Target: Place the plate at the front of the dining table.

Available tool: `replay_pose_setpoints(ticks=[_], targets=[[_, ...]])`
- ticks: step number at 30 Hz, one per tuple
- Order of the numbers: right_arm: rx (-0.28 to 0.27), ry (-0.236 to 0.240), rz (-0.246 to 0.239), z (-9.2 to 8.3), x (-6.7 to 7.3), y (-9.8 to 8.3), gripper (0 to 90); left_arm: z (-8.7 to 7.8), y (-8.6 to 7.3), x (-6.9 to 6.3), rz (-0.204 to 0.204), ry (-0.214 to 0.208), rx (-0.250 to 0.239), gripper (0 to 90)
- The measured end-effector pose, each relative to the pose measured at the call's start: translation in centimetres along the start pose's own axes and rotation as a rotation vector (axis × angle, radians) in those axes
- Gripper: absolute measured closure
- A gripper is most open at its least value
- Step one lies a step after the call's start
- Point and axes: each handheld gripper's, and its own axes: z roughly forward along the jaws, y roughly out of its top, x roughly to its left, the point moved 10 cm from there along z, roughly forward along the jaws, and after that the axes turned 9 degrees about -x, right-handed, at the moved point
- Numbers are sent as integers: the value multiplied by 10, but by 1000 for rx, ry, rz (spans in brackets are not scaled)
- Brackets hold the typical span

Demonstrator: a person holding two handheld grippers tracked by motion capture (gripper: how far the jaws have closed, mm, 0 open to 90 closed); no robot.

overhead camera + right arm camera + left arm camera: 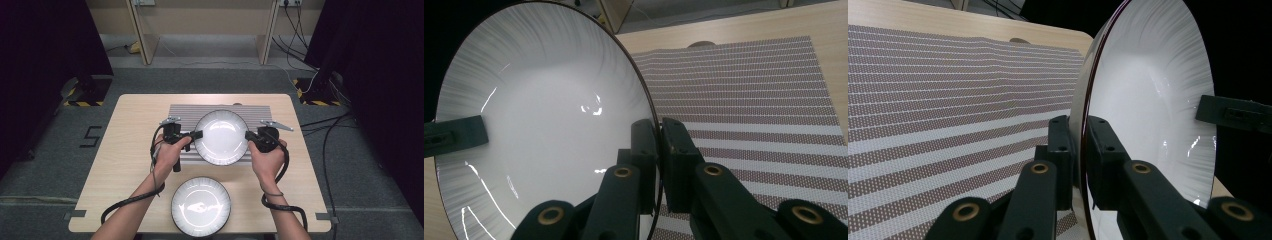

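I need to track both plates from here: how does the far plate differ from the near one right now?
The far plate is clamped at its rim by the left claw and the right claw; the near plate is held by nothing. The far plate is over the striped mat; the near plate sits on the bare table by the front edge. Both are round, white and dark-rimmed.

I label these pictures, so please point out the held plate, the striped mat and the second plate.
held plate [221, 136], high view, white centre.
striped mat [182, 111], high view, bare far-left part.
second plate [176, 210], high view, left rim.
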Motion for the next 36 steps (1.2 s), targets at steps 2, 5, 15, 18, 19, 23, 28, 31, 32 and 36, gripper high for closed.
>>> replay_pose_setpoints(ticks=[2, 5, 15, 18, 19, 23, 28, 31, 32, 36], targets=[[-4, 0, -1, 1, 0, 2, 854, 1, 3, 0, 5, 2, -3, 814], [-7, -3, 1, 2, 0, 4, 855, 2, 5, 0, 8, 4, -5, 814], [-14, -5, 6, 4, -2, 9, 855, 7, 10, 0, 0, -3, -15, 815], [-17, -7, 10, 5, -3, 10, 856, 8, 12, 1, 2, -2, -17, 815], [-18, -5, 12, 5, -3, 10, 856, 9, 12, 1, 2, -4, -19, 815], [-21, -7, 11, 7, -4, 12, 856, 11, 14, 2, 5, -4, -22, 815], [-25, -12, 10, 9, -5, 13, 856, 14, 15, 3, 7, -8, -30, 814], [-27, -11, 13, 11, -6, 14, 856, 15, 16, 5, 2, -8, -28, 815], [-28, -11, 14, 11, -6, 14, 856, 16, 16, 5, 3, -6, -29, 815], [-31, -12, 13, 14, -6, 15, 856, 17, 19, 6, 3, -4, -34, 814]])
